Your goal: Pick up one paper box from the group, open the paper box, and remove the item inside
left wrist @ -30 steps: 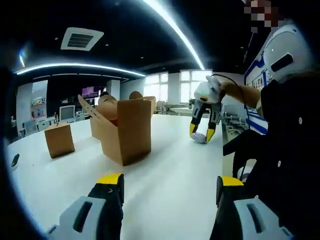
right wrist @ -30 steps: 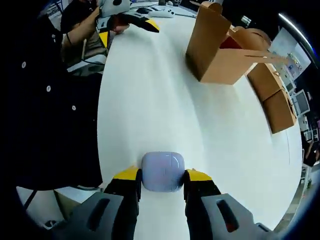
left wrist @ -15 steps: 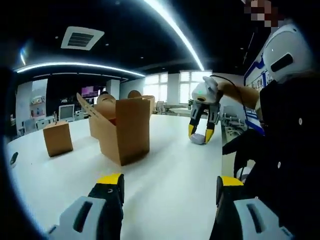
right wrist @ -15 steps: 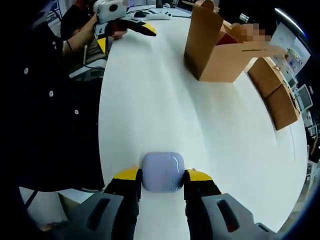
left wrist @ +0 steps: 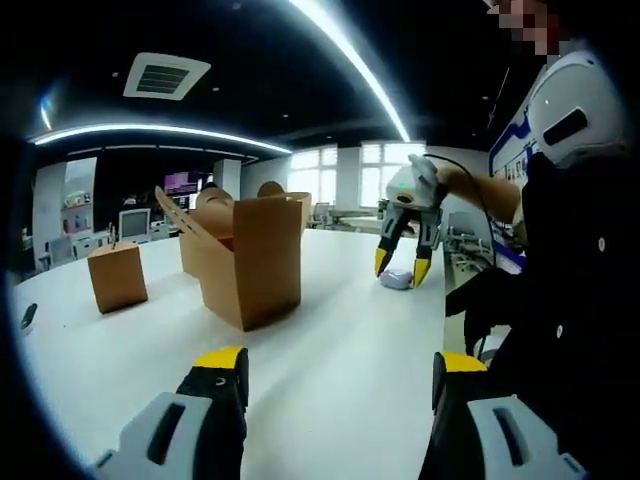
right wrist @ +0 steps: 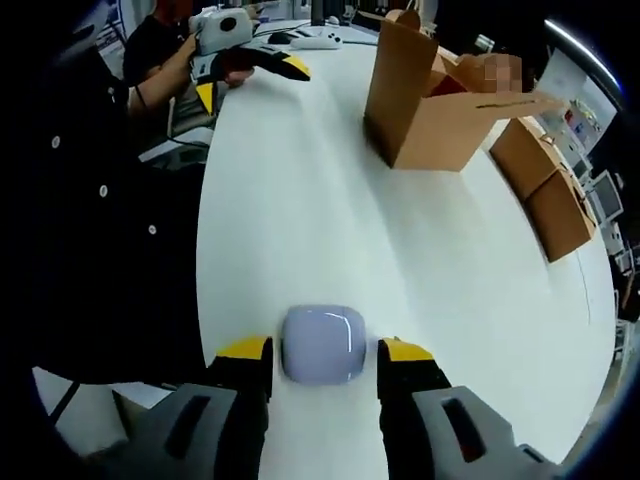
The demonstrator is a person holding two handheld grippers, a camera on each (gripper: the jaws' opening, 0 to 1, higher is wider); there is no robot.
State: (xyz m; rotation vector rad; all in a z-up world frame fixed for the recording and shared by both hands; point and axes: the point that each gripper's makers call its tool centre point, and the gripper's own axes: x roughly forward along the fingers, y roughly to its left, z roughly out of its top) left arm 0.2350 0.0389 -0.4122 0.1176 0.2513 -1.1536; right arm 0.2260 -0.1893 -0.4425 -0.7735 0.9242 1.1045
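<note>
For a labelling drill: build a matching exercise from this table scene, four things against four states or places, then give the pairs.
Things
1. lavender case
2. big paper box
3. small paper box
4. left claw

States or places
A. flaps up, standing open
B. closed, standing apart on the table
C. lying on the table between the open tips of the right claw
D. open and empty, low over the table

Pairs: 1-C, 2-A, 3-B, 4-D
</note>
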